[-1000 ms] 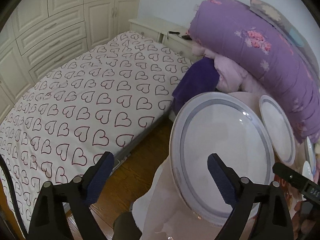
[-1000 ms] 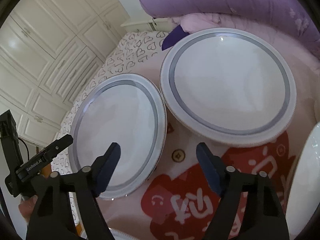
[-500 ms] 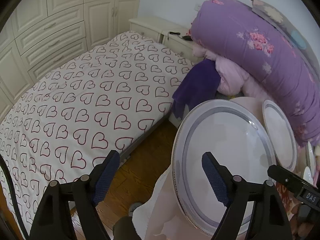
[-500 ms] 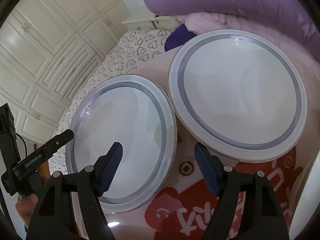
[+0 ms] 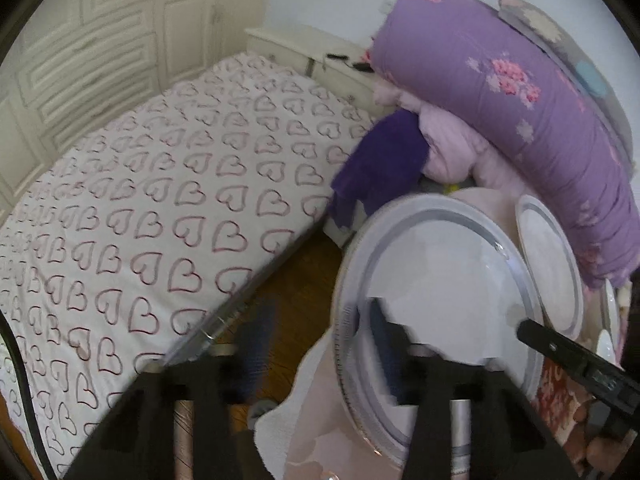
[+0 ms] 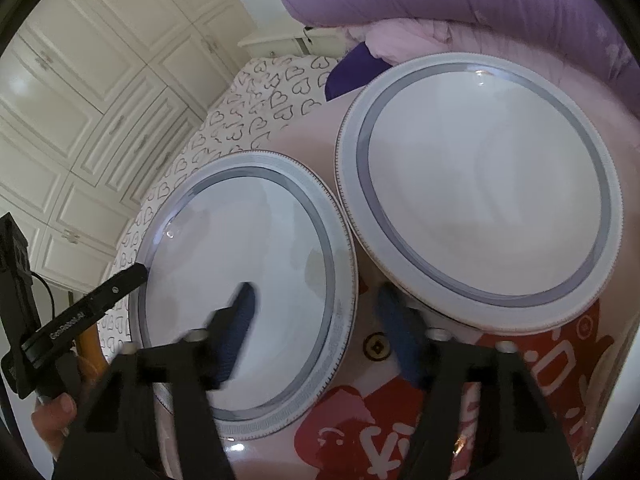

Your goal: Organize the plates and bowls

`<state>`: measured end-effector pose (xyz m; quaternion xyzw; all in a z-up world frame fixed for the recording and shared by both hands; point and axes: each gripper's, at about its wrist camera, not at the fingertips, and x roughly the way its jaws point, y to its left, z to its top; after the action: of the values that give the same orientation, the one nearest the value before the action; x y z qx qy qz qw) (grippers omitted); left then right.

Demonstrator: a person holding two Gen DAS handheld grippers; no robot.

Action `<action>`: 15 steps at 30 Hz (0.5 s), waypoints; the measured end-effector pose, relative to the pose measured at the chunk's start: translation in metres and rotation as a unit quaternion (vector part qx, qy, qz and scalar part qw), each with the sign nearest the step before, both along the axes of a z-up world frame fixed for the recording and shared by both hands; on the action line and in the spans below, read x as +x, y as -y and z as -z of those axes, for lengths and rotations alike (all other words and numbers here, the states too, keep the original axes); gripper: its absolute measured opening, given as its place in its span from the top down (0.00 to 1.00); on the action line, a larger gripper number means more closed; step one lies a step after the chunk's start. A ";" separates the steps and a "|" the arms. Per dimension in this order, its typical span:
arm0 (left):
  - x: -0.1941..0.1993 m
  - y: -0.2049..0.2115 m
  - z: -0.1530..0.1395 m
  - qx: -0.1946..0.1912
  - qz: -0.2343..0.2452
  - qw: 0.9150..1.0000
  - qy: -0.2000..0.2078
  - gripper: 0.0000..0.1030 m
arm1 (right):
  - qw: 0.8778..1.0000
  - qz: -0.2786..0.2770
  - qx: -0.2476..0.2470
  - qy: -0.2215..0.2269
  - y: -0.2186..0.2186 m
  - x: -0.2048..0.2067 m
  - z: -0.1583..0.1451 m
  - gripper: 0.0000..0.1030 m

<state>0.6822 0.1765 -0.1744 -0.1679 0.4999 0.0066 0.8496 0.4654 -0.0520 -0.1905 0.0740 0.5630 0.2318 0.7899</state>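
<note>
Two white plates with grey rings lie side by side on a pink table. The near plate (image 5: pixel 436 292) (image 6: pixel 244 280) sits at the table's left edge; the far plate (image 5: pixel 550 268) (image 6: pixel 480 184) lies beyond it. My left gripper (image 5: pixel 320 344) is open, its jaws straddling the near plate's left rim, one finger over the plate and one off the table. My right gripper (image 6: pixel 320 320) is open, straddling the near plate's right rim, its right finger between the two plates. Both are blurred by motion.
A bed with a heart-print sheet (image 5: pixel 160 208) lies left of the table over a wooden floor (image 5: pixel 296 280). A rolled purple quilt (image 5: pixel 520 92) and pink bedding sit behind. More white dishes (image 5: pixel 608 332) show at the right. The tablecloth has a red print (image 6: pixel 400 432).
Both grippers have narrowed their jaws and moved in over the near plate's opposite rims. The plates have not moved.
</note>
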 end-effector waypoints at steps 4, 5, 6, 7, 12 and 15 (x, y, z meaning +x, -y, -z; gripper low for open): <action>0.005 -0.001 -0.004 0.000 0.015 1.000 0.003 0.86 | 1.000 0.006 -0.017 0.002 0.000 0.005 0.006 0.78; 0.006 -0.002 -0.004 0.004 0.013 1.000 0.003 0.86 | 1.000 0.008 -0.014 0.002 0.002 0.005 0.006 0.78; 0.006 -0.003 -0.004 0.004 0.011 1.000 0.003 0.86 | 1.000 0.008 -0.011 0.002 0.003 0.004 0.006 0.79; 0.005 -0.005 -0.004 0.002 0.010 1.000 0.005 0.86 | 1.000 0.008 -0.011 0.003 0.003 0.004 0.006 0.79; -0.005 -0.002 -0.003 0.008 0.001 1.000 0.007 0.86 | 1.000 0.004 -0.009 0.001 0.002 -0.003 0.006 0.79; -0.014 0.005 -0.005 0.014 -0.003 1.000 0.007 0.86 | 1.000 0.001 -0.007 0.000 0.000 -0.006 0.004 0.80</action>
<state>0.6684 0.1716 -0.1694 -0.1578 0.4929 0.0147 0.8555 0.4595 -0.0519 -0.1949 0.0691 0.5644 0.2270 0.7907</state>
